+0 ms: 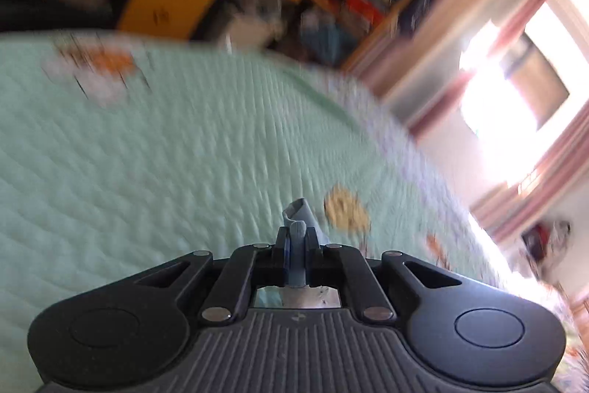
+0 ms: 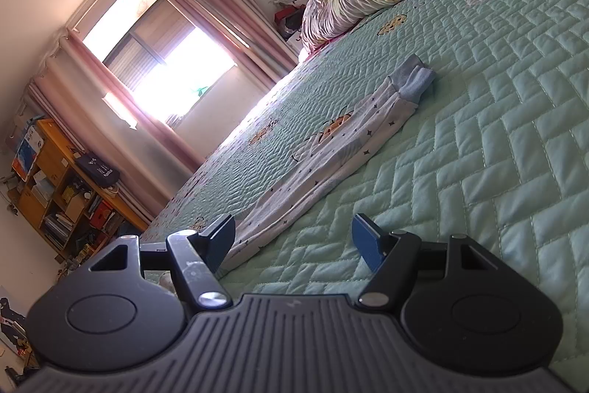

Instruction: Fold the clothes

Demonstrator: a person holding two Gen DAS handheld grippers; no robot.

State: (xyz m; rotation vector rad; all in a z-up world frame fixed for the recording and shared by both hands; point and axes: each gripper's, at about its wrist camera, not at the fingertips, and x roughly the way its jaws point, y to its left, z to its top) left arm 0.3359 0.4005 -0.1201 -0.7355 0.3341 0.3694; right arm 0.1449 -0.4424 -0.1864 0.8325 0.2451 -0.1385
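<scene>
1. Two grippers here, so fingers first: our left gripper [image 1: 296, 242] is clamped tight on a blue cuff [image 1: 297, 216], while our right gripper [image 2: 294, 242] sits wide apart with nothing between its fingers.
2. Over in the right view, the starry baby pants [image 2: 331, 150] lie flat on the green quilt [image 2: 497, 135], waist end just beside the right fingers.
3. We reckon we're at the grab stage; next, the right needs to pinch its end before any fold.

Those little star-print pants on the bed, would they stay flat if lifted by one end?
Probably not. The pants lie limp and creased on the quilt, so they'd likely droop. They look thin and light. The ribbed blue cuffs seem thicker, so easier to pinch.
</scene>
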